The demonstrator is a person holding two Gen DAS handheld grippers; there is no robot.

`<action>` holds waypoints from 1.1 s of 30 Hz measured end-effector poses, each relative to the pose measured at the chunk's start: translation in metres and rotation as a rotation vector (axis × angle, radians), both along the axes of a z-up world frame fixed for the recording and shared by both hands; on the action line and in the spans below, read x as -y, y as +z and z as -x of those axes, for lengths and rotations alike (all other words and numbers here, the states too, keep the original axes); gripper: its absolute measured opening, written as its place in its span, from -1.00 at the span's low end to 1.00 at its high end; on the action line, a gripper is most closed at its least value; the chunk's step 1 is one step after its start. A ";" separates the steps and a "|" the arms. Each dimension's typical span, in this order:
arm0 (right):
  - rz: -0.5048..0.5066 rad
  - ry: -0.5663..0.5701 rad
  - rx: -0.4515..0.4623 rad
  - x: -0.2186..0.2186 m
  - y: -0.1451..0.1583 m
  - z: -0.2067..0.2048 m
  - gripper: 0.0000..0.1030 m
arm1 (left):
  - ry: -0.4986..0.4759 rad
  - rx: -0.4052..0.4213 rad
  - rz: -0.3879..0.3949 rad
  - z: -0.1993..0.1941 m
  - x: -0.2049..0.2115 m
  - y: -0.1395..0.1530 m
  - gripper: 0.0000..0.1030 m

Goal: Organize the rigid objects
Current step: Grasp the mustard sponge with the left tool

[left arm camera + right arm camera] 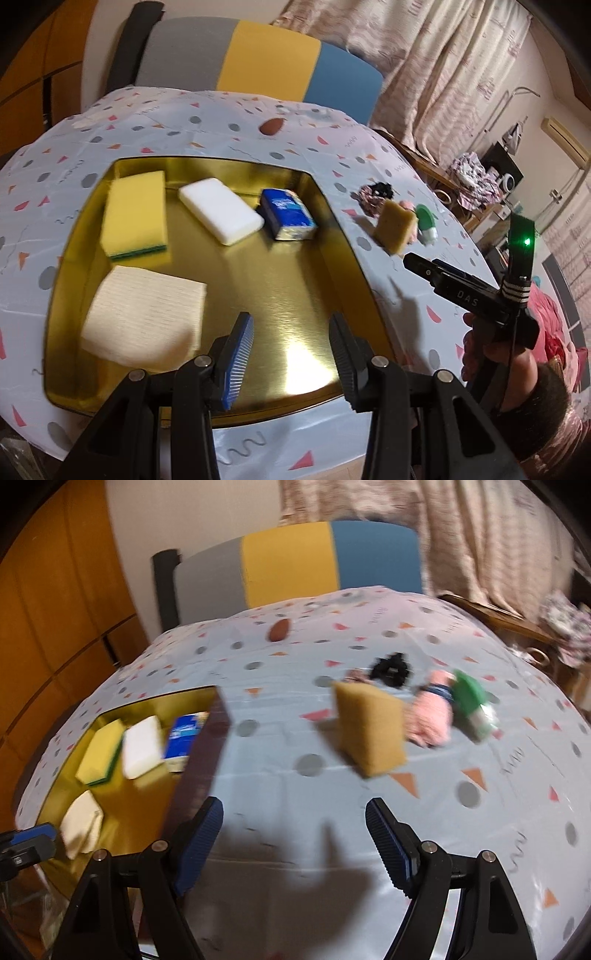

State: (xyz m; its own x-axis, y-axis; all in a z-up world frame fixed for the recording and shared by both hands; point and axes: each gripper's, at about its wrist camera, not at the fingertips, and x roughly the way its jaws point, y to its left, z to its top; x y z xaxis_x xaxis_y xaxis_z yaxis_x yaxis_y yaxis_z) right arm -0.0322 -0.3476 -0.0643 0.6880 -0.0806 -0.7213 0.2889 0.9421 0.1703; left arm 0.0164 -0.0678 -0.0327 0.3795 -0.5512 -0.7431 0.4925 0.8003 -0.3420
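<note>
A gold tray point(280, 295) holds a yellow-green sponge point(135, 212), a white block point(221, 210), a blue packet point(288, 214) and a folded cream cloth point(144, 317). My left gripper point(291, 354) is open and empty above the tray's near part. A brown sponge point(369, 731) stands on the table right of the tray point(122, 775), with a pink item point(430, 720), a green-white item point(474, 709) and a black clip point(391, 670) behind it. My right gripper point(295, 845) is open and empty, short of the brown sponge.
The patterned tablecloth point(295, 801) covers the table. A brown oval object point(279, 629) lies near the far edge. A grey, yellow and blue chair back point(295, 561) stands behind the table. The right gripper also shows in the left wrist view point(417, 266).
</note>
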 end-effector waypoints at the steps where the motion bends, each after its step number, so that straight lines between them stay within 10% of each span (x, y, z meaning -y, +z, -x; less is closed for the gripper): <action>1: 0.001 -0.018 0.003 0.005 -0.002 0.005 0.56 | -0.011 0.000 0.001 0.000 0.004 0.001 -0.18; 13: 0.029 -0.211 0.010 0.078 -0.033 0.044 0.57 | -0.142 0.051 -0.031 0.002 0.095 0.030 0.25; 33: -0.081 -0.347 0.079 0.130 -0.061 0.064 0.62 | -0.267 0.010 -0.163 -0.053 0.272 0.012 0.25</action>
